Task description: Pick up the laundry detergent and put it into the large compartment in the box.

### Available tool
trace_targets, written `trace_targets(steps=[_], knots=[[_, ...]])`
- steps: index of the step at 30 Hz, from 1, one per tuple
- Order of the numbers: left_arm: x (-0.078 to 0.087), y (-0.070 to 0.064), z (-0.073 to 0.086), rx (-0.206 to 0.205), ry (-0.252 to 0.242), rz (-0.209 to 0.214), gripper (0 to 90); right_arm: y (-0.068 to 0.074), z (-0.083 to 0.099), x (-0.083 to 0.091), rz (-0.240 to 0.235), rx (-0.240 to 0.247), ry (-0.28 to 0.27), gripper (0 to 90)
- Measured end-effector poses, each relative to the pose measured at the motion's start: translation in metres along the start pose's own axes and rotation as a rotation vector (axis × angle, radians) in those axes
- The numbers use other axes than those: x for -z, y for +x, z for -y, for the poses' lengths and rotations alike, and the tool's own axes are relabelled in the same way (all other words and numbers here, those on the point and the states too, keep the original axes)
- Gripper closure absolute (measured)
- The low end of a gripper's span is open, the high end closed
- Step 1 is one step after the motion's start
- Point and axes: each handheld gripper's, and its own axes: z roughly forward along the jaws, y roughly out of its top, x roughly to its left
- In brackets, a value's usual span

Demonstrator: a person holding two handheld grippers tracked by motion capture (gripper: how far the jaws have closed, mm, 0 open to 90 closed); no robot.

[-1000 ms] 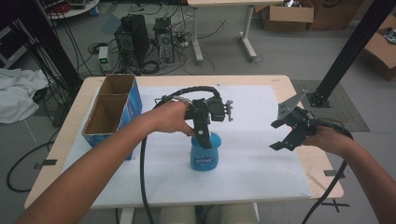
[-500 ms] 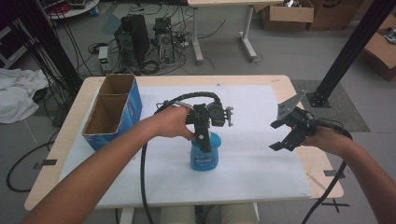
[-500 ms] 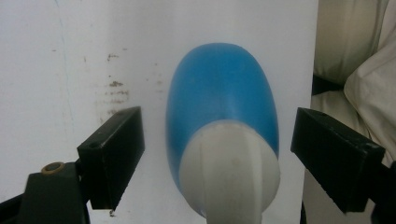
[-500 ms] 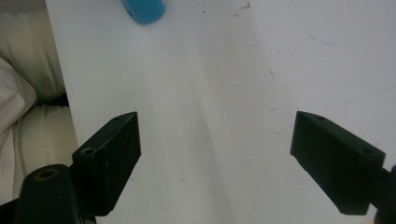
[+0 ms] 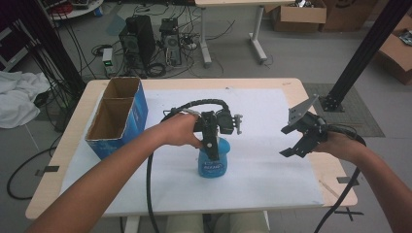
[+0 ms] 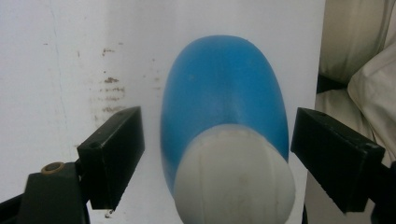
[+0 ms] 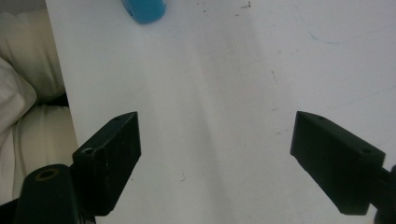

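A blue bottle (image 5: 212, 162) with a white cap stands upright near the middle of the white sheet. My left gripper (image 5: 210, 147) points straight down over it. In the left gripper view the white cap (image 6: 233, 175) and blue body (image 6: 219, 98) sit between the two black jaws, which stand wide apart and clear of the bottle on both sides. My right gripper (image 5: 293, 141) hovers open over the right part of the sheet, nothing between its jaws. The right gripper view catches the bottle's base (image 7: 144, 10) at the top edge.
An open blue cardboard box (image 5: 117, 116) with two compartments stands at the table's left. A white paper sheet (image 5: 262, 174) covers most of the wooden table (image 5: 73, 121). The table's near edge and the person's lap (image 7: 28, 116) show in both gripper views.
My left gripper has sunk a little lower over the bottle. The right gripper has stayed about where it was.
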Motion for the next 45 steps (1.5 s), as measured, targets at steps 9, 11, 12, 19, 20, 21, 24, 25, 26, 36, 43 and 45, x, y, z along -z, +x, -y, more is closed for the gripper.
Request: trace_targets(steps=[9, 11, 12, 19, 20, 21, 24, 25, 26, 36, 43, 45], knots=[[-0.008, 0.000, 0.001, 0.004, 0.009, 0.001, 18.1, 0.000, 0.000, 0.000, 0.000, -0.002, 0.002, 16.1], [-0.009, 0.000, 0.001, 0.005, 0.014, 0.002, 18.1, 0.000, 0.000, -0.001, 0.000, -0.003, 0.004, 16.1], [-0.010, -0.001, 0.001, 0.004, 0.015, -0.002, 18.2, 0.000, 0.000, -0.001, 0.001, 0.000, 0.002, 16.1], [-0.011, -0.001, 0.001, 0.005, 0.013, -0.006, 18.4, 0.000, 0.000, 0.000, 0.001, -0.002, 0.001, 16.3], [-0.011, -0.001, 0.001, 0.005, 0.013, -0.006, 18.5, 0.001, 0.000, -0.001, 0.001, -0.002, 0.000, 16.3], [-0.012, 0.000, 0.001, 0.004, 0.015, -0.006, 18.6, 0.001, 0.000, -0.001, 0.001, -0.003, 0.001, 16.3], [-0.012, -0.001, 0.001, 0.005, 0.016, -0.008, 19.4, 0.001, 0.001, 0.000, 0.001, -0.002, 0.000, 16.3], [-0.012, 0.000, 0.000, 0.005, 0.019, -0.006, 19.6, 0.000, 0.001, 0.000, 0.001, -0.002, 0.000, 16.4], [-0.012, -0.001, 0.000, 0.005, 0.015, -0.009, 19.8, 0.000, 0.001, 0.000, 0.001, -0.003, -0.001, 16.4], [-0.012, 0.000, 0.001, 0.008, 0.013, -0.013, 23.2, 0.001, 0.000, -0.001, -0.001, -0.002, -0.003, 16.4], [-0.012, 0.000, 0.000, 0.007, 0.017, -0.014, 24.6, 0.001, 0.001, -0.002, -0.002, -0.003, 0.000, 16.4], [-0.012, 0.000, 0.001, 0.007, 0.015, -0.018, 24.9, 0.001, 0.001, -0.002, -0.002, -0.003, -0.004, 16.4]])
